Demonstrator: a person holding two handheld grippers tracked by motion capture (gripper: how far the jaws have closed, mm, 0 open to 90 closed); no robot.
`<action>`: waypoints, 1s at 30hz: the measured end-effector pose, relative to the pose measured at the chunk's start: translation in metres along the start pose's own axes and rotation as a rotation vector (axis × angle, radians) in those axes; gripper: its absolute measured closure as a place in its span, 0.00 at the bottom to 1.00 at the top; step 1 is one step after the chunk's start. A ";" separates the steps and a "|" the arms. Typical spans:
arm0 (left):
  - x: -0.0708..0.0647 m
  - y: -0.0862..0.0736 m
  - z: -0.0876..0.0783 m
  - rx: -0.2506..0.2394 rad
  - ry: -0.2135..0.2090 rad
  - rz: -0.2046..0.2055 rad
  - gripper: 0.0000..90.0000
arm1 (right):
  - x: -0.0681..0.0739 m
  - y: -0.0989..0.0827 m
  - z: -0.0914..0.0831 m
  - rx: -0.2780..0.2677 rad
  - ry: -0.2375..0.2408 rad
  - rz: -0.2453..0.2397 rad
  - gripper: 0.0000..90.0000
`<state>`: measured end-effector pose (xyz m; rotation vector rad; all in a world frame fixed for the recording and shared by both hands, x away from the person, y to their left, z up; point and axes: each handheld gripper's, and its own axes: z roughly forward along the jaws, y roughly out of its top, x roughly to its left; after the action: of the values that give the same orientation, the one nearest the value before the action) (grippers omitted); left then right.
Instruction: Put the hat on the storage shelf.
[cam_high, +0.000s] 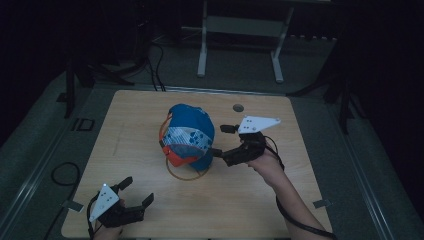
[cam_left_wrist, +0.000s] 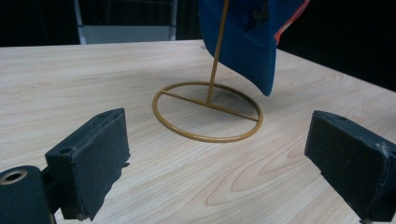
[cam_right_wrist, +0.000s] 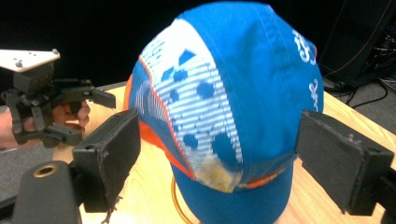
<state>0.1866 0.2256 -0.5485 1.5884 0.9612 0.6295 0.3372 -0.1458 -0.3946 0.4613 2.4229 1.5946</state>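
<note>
Table (cam_high: 150, 120) of pale wood carries a thin gold wire stand (cam_left_wrist: 208, 112) near its middle, and a blue cap (cam_high: 190, 136) with a white dotted panel and orange trim sits on top of that stand. The right hand-held gripper (cam_high: 220, 154) reaches the cap's side with its jaws spread wide around the crown, gripping nothing yet. The left hand-held gripper (cam_high: 136, 192) hovers near the table's front left corner, jaws wide apart and empty, well apart from the stand. Closing on soft fabric could likely drag the cap sideways and tip the light stand, since nothing steadies its ring base.
</note>
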 end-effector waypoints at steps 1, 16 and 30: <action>0.000 0.000 0.000 0.000 -0.002 -0.001 0.07 | 0.001 -0.003 -0.001 0.003 -0.003 -0.001 0.16; -0.002 -0.002 0.004 0.013 -0.009 0.009 0.07 | 0.001 -0.057 -0.011 -0.002 0.003 0.030 0.15; -0.002 -0.003 0.006 0.037 -0.004 0.018 0.07 | -0.004 -0.108 -0.010 0.050 -0.031 0.042 0.16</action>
<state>0.1898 0.2213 -0.5529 1.6313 0.9619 0.6242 0.3217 -0.1954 -0.4899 0.5451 2.4505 1.5341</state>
